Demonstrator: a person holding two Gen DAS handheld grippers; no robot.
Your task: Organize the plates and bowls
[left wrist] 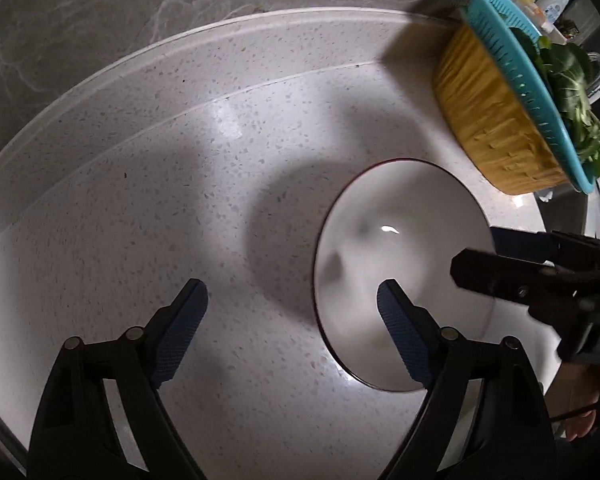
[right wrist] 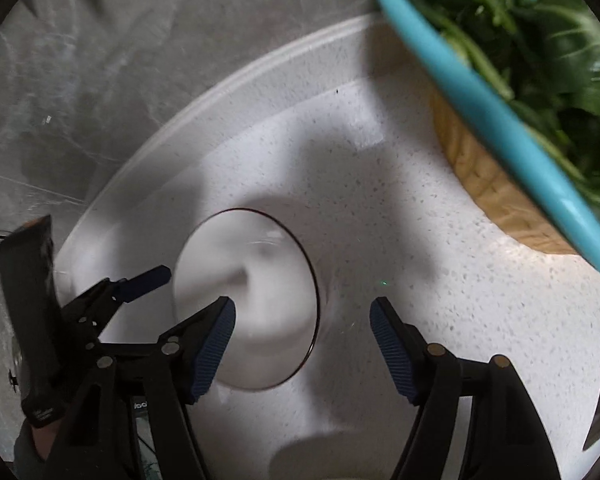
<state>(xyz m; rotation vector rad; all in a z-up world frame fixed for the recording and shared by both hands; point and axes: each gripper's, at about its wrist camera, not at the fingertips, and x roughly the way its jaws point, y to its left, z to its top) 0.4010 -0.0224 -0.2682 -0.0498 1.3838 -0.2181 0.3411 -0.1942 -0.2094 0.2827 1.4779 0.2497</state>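
Left gripper (left wrist: 292, 308): your jaws stand wide and hold nothing; one pad hangs over the bowl's rim, the other over bare counter.
Right gripper (right wrist: 302, 326): wide too, empty, straddling the opposite rim.
Bowl (left wrist: 388, 240): white with a dark edge, upright and alone on the speckled counter (left wrist: 140, 200), between your two grippers.
Colander (left wrist: 500, 40): teal, full of greens, nested in a yellow basin (left wrist: 484, 120), well apart.
Progress: early by my reading; the bowl is not yet gripped, and no stack or plates show.
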